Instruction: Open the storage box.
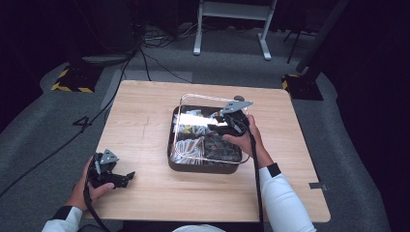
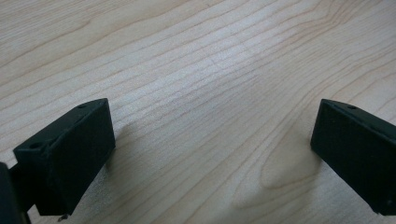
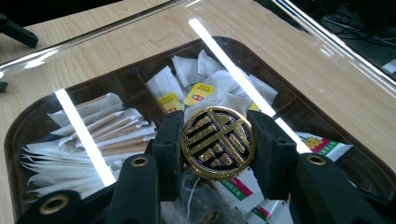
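- The right tool (image 3: 217, 142) grips a round gold-and-black knob (image 3: 217, 142), one black jaw pressed against each side of its rim; the knob's face carries a raised gold pattern of bars on a dark ground.
- The knob sits at the centre of the right gripper view, on a clear, glossy lid (image 3: 299, 60) whose surface throws two bright straight streaks of reflected light.
- In the high view the lid (image 1: 191, 104) shows as a thin transparent square with rounded corners over the box, just right of the frame's middle, with the right tool (image 1: 231, 118) at its upper right part.
- Under the lid lies a dark, square box (image 1: 203, 166) with rounded corners and inner dividers.
- Its compartments hold white paper sachets (image 3: 205, 74), some with yellow labels, in the upper middle of the right gripper view, and a stack of slim paper-wrapped sticks (image 3: 98, 130) at the left.
- The worktop (image 1: 145, 125) is pale wood with a fine, wavy grain.
- The left tool (image 2: 212, 154) stands open, its blocky matt-black jaws wide apart at the lower corners of the left gripper view, with bare wood between them.
- In the high view the left tool (image 1: 112, 175) is at the lower left of the worktop, well apart from the box.
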The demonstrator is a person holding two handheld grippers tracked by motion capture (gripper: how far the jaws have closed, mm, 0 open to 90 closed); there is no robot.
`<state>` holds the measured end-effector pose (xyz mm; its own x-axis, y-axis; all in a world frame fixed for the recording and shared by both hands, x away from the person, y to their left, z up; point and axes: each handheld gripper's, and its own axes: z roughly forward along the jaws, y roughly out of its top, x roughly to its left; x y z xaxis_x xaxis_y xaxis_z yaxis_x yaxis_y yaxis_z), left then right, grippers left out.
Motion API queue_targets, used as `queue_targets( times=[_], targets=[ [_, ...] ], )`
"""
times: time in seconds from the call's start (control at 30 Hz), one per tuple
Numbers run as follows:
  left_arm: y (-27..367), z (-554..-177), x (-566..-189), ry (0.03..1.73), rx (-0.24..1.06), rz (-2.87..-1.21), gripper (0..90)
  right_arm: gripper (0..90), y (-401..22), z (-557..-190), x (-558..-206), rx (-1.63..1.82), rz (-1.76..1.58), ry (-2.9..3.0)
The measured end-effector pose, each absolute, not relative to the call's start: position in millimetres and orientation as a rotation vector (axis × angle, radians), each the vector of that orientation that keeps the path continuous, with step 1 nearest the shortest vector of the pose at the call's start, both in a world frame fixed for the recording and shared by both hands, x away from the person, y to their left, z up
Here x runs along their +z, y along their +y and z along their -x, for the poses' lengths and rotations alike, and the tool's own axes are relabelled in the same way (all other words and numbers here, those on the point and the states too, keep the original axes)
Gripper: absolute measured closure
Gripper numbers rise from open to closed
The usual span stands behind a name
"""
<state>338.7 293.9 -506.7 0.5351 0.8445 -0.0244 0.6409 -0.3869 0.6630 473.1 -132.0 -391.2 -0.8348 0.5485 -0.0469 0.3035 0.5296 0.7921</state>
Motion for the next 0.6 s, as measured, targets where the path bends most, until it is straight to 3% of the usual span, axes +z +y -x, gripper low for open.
queue_targets(
  times=[0.6],
  targets=[
    [294.2, -338.4, -506.7, 1.197, 0.424, -2.153, 0.0, 59.1, -165.5, -469.4, -388.8, 1.178, -0.75, 2.448]
  ],
)
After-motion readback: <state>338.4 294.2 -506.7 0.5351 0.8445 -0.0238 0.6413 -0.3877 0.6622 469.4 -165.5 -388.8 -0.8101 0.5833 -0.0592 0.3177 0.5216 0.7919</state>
